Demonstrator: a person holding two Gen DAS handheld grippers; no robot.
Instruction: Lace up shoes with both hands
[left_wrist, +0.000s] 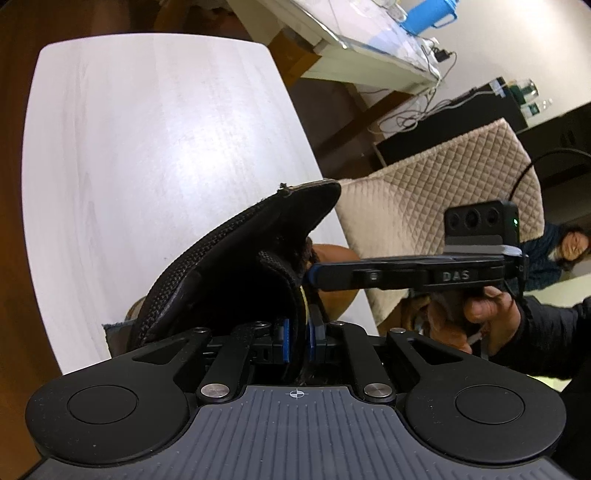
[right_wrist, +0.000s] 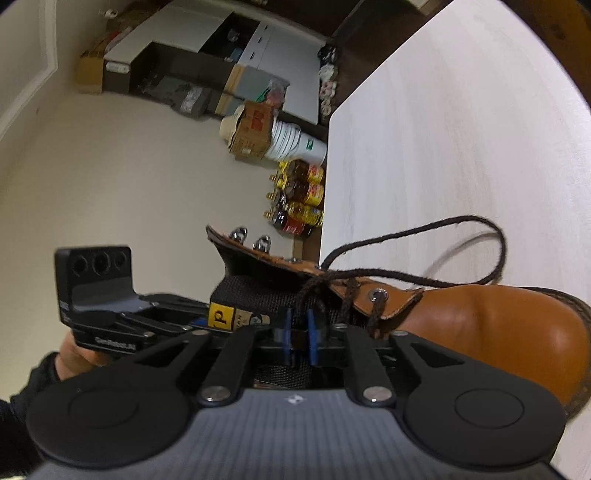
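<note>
A tan leather boot (right_wrist: 480, 325) lies on the white table (right_wrist: 461, 129). Its dark brown lace (right_wrist: 495, 236) loops out over the tabletop and runs back down to the eyelets. My left gripper (left_wrist: 298, 332) is shut on the edge of the boot's black mesh tongue (left_wrist: 236, 254), close to a yellow label. In the right wrist view the left gripper (right_wrist: 199, 321) comes in from the left. My right gripper (right_wrist: 300, 332) stands over the eyelet rows with a narrow gap between its blue pads. A strand of lace hangs down toward that gap. The right gripper (left_wrist: 312, 275) points at the boot opening.
A beige quilted chair (left_wrist: 424, 184) stands just past the table's right edge, with a seated person (left_wrist: 569, 247) behind it. Bottles (right_wrist: 299, 199) and cardboard boxes (right_wrist: 251, 125) sit on the floor beyond the table edge. A white desk (left_wrist: 369, 55) lies further back.
</note>
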